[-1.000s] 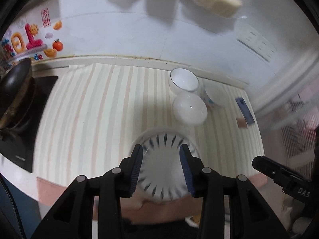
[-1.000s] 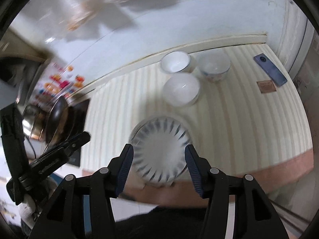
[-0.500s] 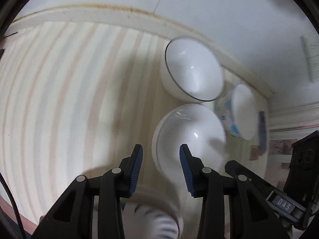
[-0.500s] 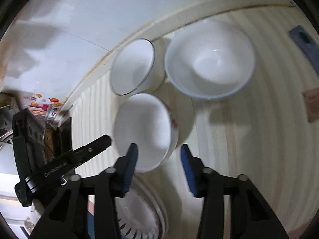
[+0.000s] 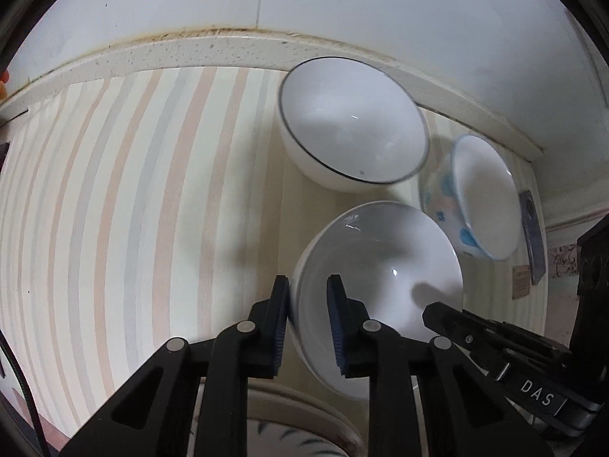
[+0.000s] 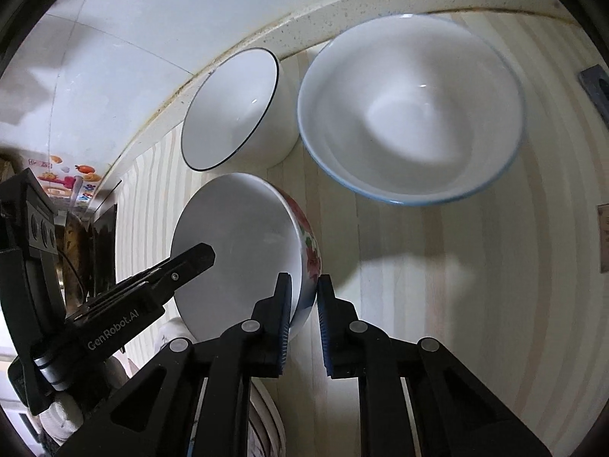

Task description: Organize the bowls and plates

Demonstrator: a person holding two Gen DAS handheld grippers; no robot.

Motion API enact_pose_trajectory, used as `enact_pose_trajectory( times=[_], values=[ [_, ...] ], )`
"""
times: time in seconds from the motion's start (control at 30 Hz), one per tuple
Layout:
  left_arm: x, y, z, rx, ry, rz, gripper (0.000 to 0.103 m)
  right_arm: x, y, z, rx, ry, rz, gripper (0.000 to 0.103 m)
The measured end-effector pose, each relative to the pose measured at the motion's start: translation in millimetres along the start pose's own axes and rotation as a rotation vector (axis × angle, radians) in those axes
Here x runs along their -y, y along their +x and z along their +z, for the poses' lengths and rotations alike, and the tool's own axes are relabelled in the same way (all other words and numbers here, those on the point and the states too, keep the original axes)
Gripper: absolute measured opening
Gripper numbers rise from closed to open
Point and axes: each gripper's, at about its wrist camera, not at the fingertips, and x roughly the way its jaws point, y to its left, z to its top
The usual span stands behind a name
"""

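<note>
A white bowl with red flowers on its outside (image 5: 380, 266) (image 6: 236, 243) stands nearest on the striped counter. My left gripper (image 5: 307, 299) is closing on the bowl's left rim, which sits between the blue pads. My right gripper (image 6: 304, 299) is closing on the opposite rim, pads on either side of the wall. Behind it are a black-rimmed white bowl (image 5: 350, 133) (image 6: 236, 110) and a wider blue-patterned bowl (image 5: 483, 198) (image 6: 411, 106). A plate with dark radial marks (image 5: 304, 438) lies under the grippers at the bottom edge.
A raised speckled ledge (image 5: 190, 49) and a white wall close off the back of the counter. A dark phone (image 5: 531, 236) lies to the right near a small brown card (image 5: 519, 283). A stove with a pan (image 6: 76, 243) is at the far left.
Both grippers came down and forward from over the patterned plate to the flowered bowl. Their jaws went from wide apart to closed on its rim, one on each side.
</note>
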Motion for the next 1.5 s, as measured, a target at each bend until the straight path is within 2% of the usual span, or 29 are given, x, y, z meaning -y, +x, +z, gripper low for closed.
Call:
enact_pose_trajectory(
  times=[0.33, 0.67, 0.97, 1.27, 1.5],
  values=[
    [52, -28, -32, 0.021, 0.077, -0.061, 0.018, 9, -59, -34, 0.04, -0.01, -0.023, 0.015],
    [94, -25, -78, -0.03, 0.165, -0.097, 0.018, 62, -97, -94, 0.033, 0.067, -0.038, 0.015],
    [112, 0, -106, -0.095, 0.227, -0.079, 0.018, 101, -91, -123, -0.004, 0.128, -0.057, 0.015],
    [113, 13, -117, -0.133, 0.245, -0.042, 0.018, 107, -71, -131, -0.042, 0.151, -0.057, 0.015],
    [120, 16, -118, -0.124, 0.26, -0.023, 0.018, 106, -69, -131, -0.047, 0.149, -0.059, 0.015]
  ],
)
